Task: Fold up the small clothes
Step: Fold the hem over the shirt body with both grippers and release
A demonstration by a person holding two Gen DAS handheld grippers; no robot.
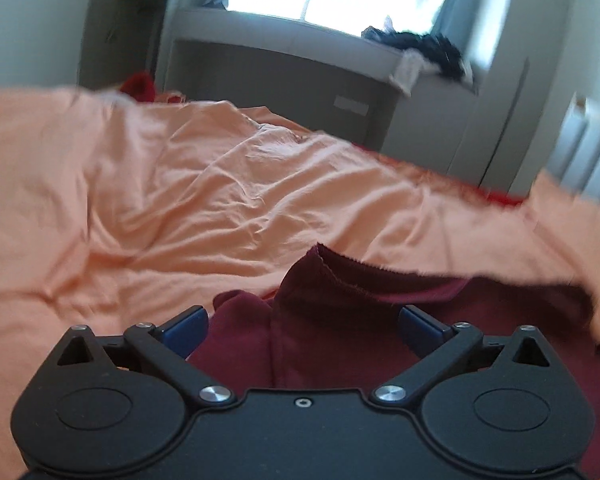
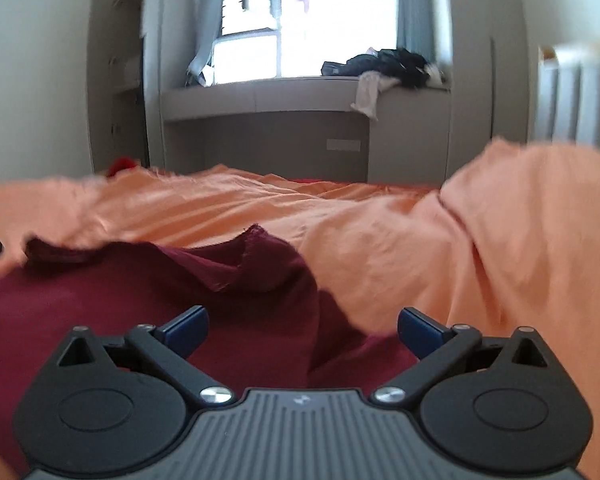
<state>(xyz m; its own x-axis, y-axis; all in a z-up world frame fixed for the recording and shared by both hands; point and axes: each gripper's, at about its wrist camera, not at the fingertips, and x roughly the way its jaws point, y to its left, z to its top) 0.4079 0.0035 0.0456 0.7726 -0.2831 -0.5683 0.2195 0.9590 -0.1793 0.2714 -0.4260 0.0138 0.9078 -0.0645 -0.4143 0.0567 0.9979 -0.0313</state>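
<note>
A dark maroon garment (image 1: 340,320) lies crumpled on a peach sheet (image 1: 180,200), with a raised frayed edge just ahead of my left gripper (image 1: 302,330). That gripper is open, its blue pads (image 1: 186,330) spread wide either side of the cloth, holding nothing. In the right wrist view the same maroon garment (image 2: 180,292) spreads to the left and centre, a fold standing up in front. My right gripper (image 2: 302,330) is open and empty, low over the cloth where it meets the peach sheet (image 2: 440,260).
A grey window bench (image 2: 260,96) stands beyond the bed with dark clothes (image 2: 392,62) piled on it. A red item (image 2: 122,166) lies at the bed's far left. A white radiator (image 2: 572,96) is on the right wall.
</note>
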